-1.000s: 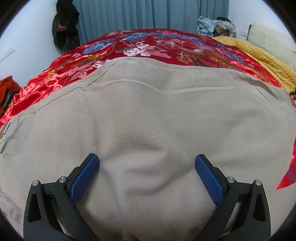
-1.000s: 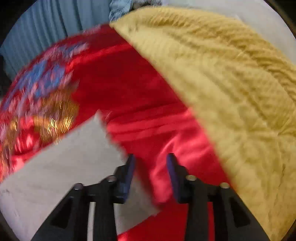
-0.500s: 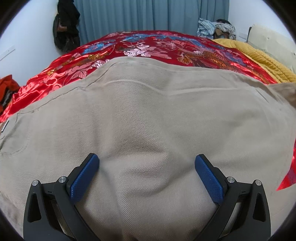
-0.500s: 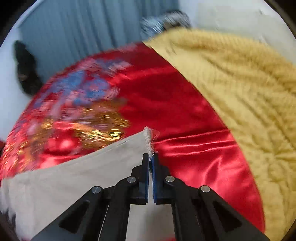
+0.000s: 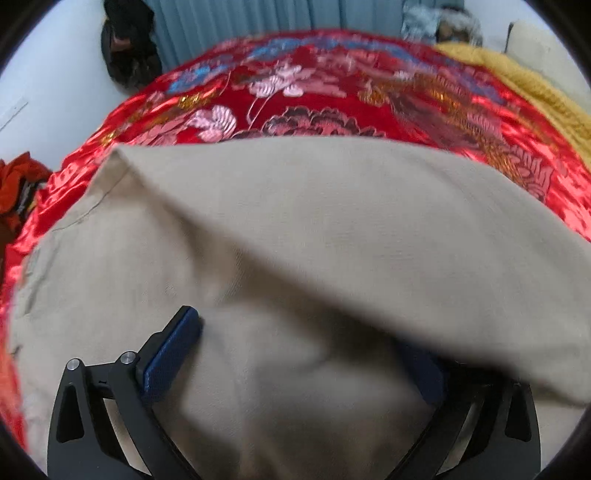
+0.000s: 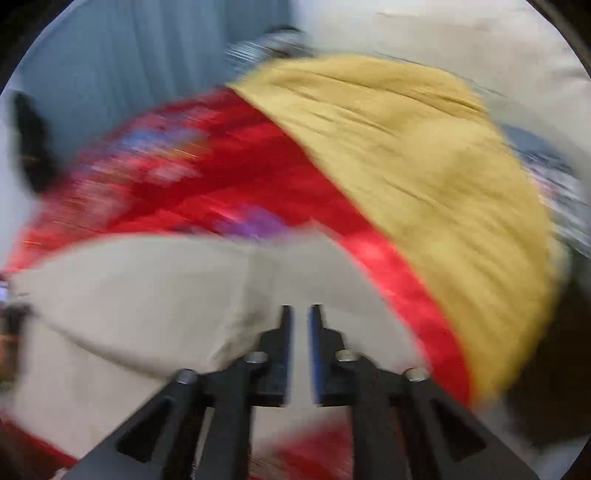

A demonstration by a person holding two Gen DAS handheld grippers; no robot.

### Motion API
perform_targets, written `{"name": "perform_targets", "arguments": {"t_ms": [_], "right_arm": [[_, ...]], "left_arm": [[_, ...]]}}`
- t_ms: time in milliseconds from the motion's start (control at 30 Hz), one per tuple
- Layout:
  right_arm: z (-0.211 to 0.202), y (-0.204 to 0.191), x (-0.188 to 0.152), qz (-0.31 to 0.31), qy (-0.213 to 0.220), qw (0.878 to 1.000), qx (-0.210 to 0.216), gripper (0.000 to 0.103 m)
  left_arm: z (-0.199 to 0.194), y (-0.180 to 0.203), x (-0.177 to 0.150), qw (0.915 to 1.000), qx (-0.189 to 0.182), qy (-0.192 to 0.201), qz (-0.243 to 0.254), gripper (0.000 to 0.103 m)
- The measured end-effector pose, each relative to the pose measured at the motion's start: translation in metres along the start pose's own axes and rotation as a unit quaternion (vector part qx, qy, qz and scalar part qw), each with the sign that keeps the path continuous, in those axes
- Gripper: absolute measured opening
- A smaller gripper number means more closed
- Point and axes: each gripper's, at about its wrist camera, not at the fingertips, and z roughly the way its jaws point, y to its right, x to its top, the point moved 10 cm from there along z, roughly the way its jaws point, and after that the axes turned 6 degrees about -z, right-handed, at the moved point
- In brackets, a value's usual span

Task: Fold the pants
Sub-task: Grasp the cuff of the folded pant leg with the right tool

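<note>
At the far left of the left wrist view, a crumpled orange-red garment (image 5: 16,184) is lying off the bed's edge, and a dark bag or coat (image 5: 127,48) is hanging against the pale wall beside pleated blue-grey curtains (image 5: 258,16). The bed is wearing a glossy red satin cover (image 5: 332,92) embroidered with pink, blue and gold flowers. The beige pants (image 5: 332,229) are lying across it, filling the middle; they are a matte twill weave, with a stitched seam running along the left edge. A fold of the same cloth is sweeping in from the right, blurred, draping over the lower layer and hiding most of the right finger of the left gripper (image 5: 295,362). That gripper's jaws are standing wide apart, blue ribbed pads (image 5: 170,360) resting against the fabric without pinching it. Further right, a mustard knitted blanket (image 5: 535,88) is bunching along the bed's side, with a heap of grey clothes (image 5: 439,22) behind it.

The right wrist view is smearing heavily. The pants (image 6: 129,295) are filling its lower left, the red cover (image 6: 221,177) is running behind, and the ribbed yellow blanket (image 6: 424,177) is bulging at right. The right gripper (image 6: 300,354) is showing a narrow gap, its jaws opening; pale cloth is lying in the gap, though whether the pads are pressing it I cannot tell.
</note>
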Motion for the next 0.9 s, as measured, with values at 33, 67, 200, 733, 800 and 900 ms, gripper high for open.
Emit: {"name": "perform_targets", "arguments": {"t_ms": [33,67,200,733,800,900], "right_arm": [[-0.007,0.002,-0.005,0.012,0.006,1.0,-0.004,0.043],[-0.016,-0.002,-0.007,0.016,0.016,1.0,-0.003,0.044],[-0.046,-0.076,-0.01,-0.02,0.049,0.994,0.094,0.051],[0.002,-0.158,-0.079,-0.035,-0.044,0.99,0.129,0.014],[-0.001,-0.162,-0.076,-0.048,-0.033,0.991,0.12,0.019],[-0.018,-0.176,-0.071,-0.073,0.01,0.99,0.123,0.023]], "left_arm": [[-0.009,-0.002,-0.004,1.0,0.003,-0.007,-0.002,0.102],[-0.029,-0.006,-0.012,0.9999,-0.003,-0.005,-0.012,0.102],[-0.09,-0.014,-0.071,0.999,-0.045,0.004,-0.004,0.102],[-0.147,-0.103,-0.208,0.9993,0.015,0.026,-0.022,0.102],[-0.154,-0.108,-0.205,0.9985,0.014,0.036,-0.037,0.102],[-0.167,-0.121,-0.19,0.9956,0.015,0.073,-0.057,0.102]]}}
